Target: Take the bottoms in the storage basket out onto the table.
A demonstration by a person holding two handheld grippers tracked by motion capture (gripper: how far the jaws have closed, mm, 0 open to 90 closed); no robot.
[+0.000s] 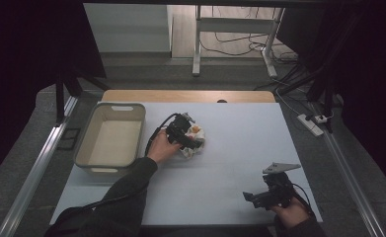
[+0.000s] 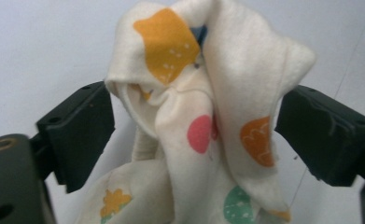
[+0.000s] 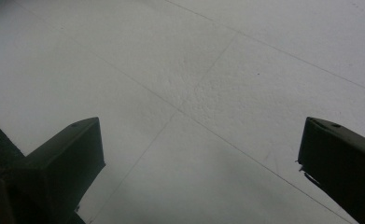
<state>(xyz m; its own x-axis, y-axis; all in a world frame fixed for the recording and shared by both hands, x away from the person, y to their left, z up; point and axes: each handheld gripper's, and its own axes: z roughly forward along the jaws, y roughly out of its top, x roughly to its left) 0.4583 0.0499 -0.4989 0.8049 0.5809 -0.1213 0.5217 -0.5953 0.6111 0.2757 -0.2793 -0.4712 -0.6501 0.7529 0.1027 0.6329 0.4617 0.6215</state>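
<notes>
From above, my pale bench (image 1: 230,148) stood in a dim room, a beige tub (image 1: 112,138) at its left. My left tool (image 1: 193,140) hung over the crumpled cloth (image 1: 196,140) mid-bench. Through its camera, the cream cloth (image 2: 203,116) with orange, pink and green blobs bunched between spread jaws, unpinched. My right tool (image 3: 199,172) gaped over bare bench.
</notes>
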